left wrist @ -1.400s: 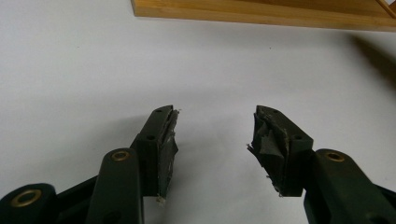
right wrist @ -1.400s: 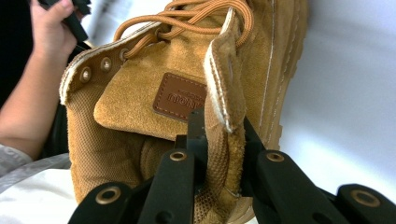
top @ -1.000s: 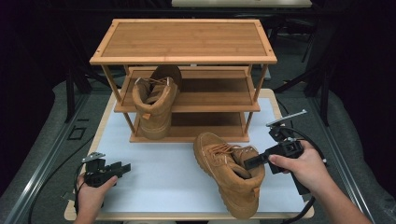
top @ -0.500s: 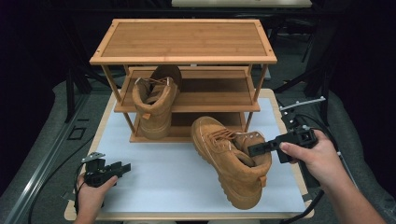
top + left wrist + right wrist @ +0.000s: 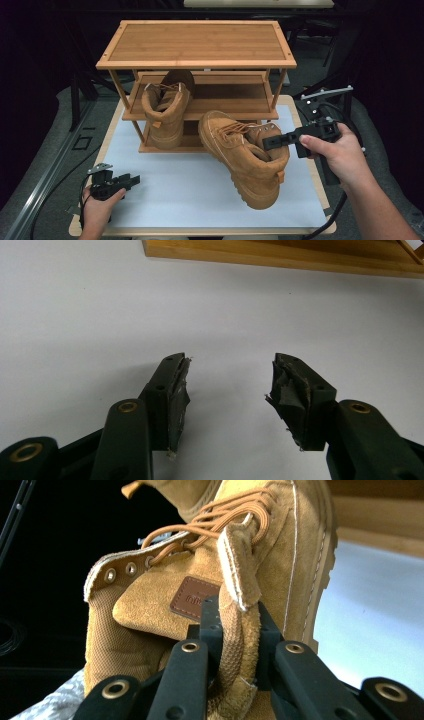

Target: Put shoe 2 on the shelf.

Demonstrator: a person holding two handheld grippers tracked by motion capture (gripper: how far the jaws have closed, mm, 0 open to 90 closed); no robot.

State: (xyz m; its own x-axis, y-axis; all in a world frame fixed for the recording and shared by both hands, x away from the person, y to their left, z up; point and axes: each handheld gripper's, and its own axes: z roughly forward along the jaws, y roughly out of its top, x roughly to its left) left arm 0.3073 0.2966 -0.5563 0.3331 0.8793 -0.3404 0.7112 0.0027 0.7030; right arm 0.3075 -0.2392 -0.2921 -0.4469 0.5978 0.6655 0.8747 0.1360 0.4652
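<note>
A tan suede boot (image 5: 240,155) hangs tilted above the white mat, toe toward the rack. My right gripper (image 5: 272,142) is shut on its ankle collar; in the right gripper view the black jaws clamp the collar edge (image 5: 235,650) beside the tongue's brown label. The matching boot (image 5: 165,112) stands upright in the wooden shoe rack (image 5: 197,45), on its lower shelves at the left. My left gripper (image 5: 131,181) rests low at the mat's front left, open, with bare mat between its taped fingertips (image 5: 176,390).
The white mat (image 5: 165,200) covers a wooden table top. The rack's base edge (image 5: 280,255) runs along the top of the left gripper view. Dark floor and cables surround the table.
My right gripper has lifted the boot off the mat and carried it up and toward the rack. The left gripper has stayed put.
</note>
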